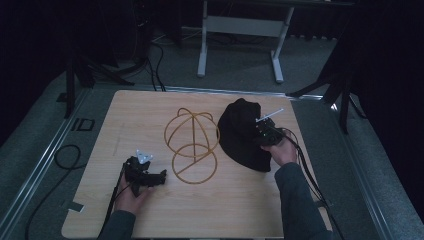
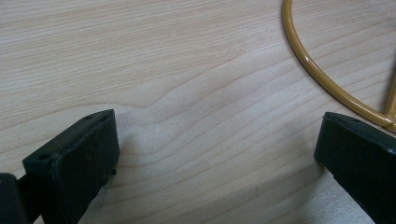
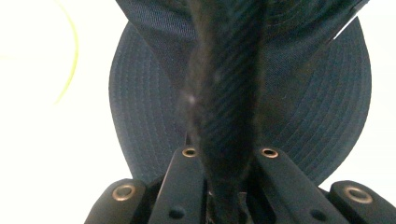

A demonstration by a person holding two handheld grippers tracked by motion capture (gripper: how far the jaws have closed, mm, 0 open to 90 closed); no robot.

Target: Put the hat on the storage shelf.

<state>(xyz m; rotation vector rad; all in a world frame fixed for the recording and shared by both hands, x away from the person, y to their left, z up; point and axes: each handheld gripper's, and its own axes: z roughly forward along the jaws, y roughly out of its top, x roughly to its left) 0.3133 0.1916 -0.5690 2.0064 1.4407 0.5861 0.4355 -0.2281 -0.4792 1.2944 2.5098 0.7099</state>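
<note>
A dark cap (image 1: 242,132) lies on the right half of the wooden table (image 1: 150,215). My right gripper (image 1: 265,134) is at the cap's right side, shut on a fold of its fabric. In the right gripper view that pinched fold of the cap (image 3: 224,93) rises between the two jaws, with the stitched brim behind it. A gold wire hat stand (image 1: 192,145) stands at the table's middle. My left gripper (image 1: 150,180) rests on the table left of the stand, open, with bare wood between its jaws. The left gripper view shows the stand's base ring (image 2: 322,74) at upper right.
A white table frame (image 1: 240,30) stands on the floor beyond the table. Cables (image 1: 65,155) lie on the grey floor at the left. Dark stands flank the table at both far corners.
</note>
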